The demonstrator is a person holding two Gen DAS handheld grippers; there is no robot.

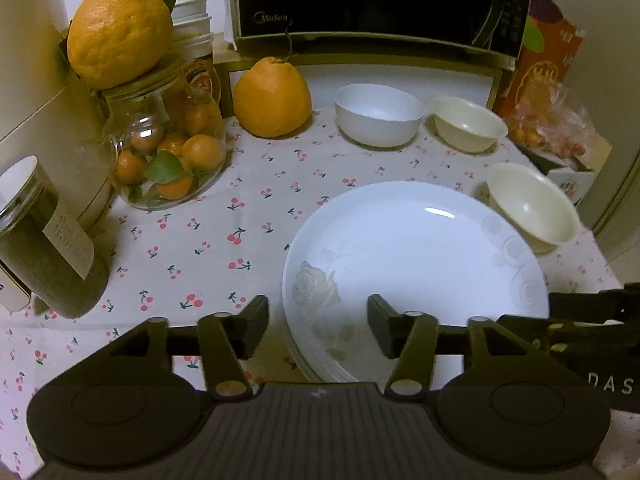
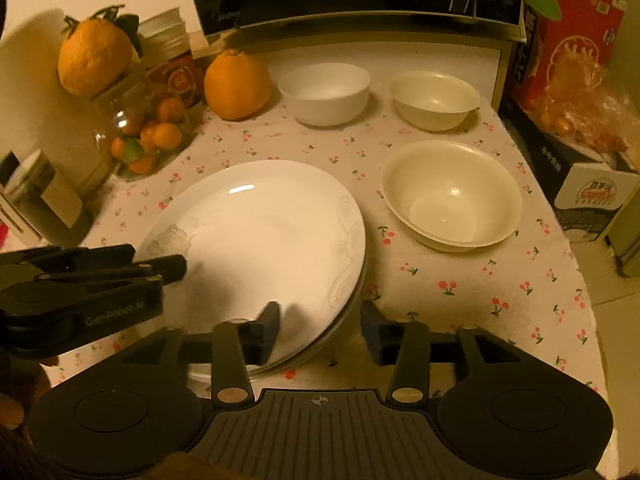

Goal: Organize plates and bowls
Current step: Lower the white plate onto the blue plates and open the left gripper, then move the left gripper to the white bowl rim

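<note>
A stack of white plates (image 1: 416, 248) with a faint rose pattern lies on the cherry-print tablecloth (image 1: 224, 220); it also shows in the right wrist view (image 2: 272, 232). My left gripper (image 1: 318, 326) is open, its jaws straddling the stack's near left rim. My right gripper (image 2: 320, 330) is open, straddling the stack's near right rim. A cream bowl (image 2: 452, 194) sits right of the plates. A white bowl (image 2: 326, 92) and another cream bowl (image 2: 434, 98) stand at the back. The cream bowl (image 1: 532, 206) and the back bowls (image 1: 378, 114) also show in the left wrist view.
A glass jar of small oranges (image 1: 168, 148) topped by a large orange (image 1: 120, 26), a second large orange (image 1: 272, 98), a dark labelled jar (image 1: 44, 240), a microwave (image 1: 380, 0) on a shelf, and a red box (image 2: 568, 40) with bagged fruit ring the table.
</note>
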